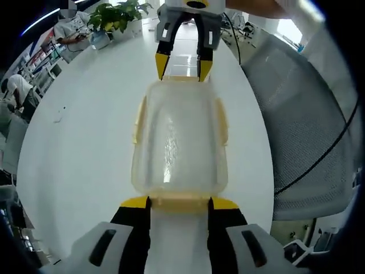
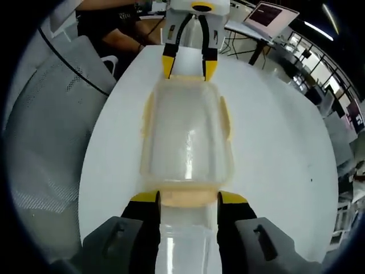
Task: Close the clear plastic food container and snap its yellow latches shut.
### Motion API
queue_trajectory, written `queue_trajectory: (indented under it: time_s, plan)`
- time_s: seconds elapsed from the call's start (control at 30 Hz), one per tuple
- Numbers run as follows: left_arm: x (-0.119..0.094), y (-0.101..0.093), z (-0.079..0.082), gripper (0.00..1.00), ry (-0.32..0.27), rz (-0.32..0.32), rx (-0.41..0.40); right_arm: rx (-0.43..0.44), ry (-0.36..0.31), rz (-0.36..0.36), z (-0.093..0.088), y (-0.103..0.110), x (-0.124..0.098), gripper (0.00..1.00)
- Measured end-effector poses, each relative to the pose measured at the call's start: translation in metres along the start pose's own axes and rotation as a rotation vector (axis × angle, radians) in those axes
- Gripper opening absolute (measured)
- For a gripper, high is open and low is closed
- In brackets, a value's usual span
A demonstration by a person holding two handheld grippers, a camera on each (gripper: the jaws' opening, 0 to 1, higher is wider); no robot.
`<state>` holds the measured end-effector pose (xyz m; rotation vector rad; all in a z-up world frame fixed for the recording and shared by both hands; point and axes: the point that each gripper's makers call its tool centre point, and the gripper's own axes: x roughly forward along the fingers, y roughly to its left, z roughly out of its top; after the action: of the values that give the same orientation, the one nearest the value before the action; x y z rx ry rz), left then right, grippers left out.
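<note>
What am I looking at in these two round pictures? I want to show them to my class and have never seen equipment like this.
There is no robot here: a person holds a pair of tongs in each hand, and a small fisheye camera rides on each pair.

In the left gripper view, the left tongs rise from the bottom, their yellow tips at the near short end of a clear plastic container with pale yellow latches along its sides. The right tongs face them at the far end.

The right gripper view shows the same scene from the opposite end, with the right tongs at the bottom.

The container rests on a round white table. Both tongs stand open at its two ends.
</note>
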<state>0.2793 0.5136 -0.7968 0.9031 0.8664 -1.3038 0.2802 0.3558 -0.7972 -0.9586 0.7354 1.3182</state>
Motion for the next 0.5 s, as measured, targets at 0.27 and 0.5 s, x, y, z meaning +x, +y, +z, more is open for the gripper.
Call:
queue_trajectory:
  time_s: [0.27,0.5]
  plan:
    - [-0.011,-0.006,0.011,0.34,-0.007,0.012,0.013,0.004,-0.005,-0.01,0.0,0.005,-0.014,0.34]
    - [-0.016,-0.01,0.03,0.34,0.002,0.03,0.023,-0.004,-0.013,-0.028,-0.008,0.006,-0.033,0.34]
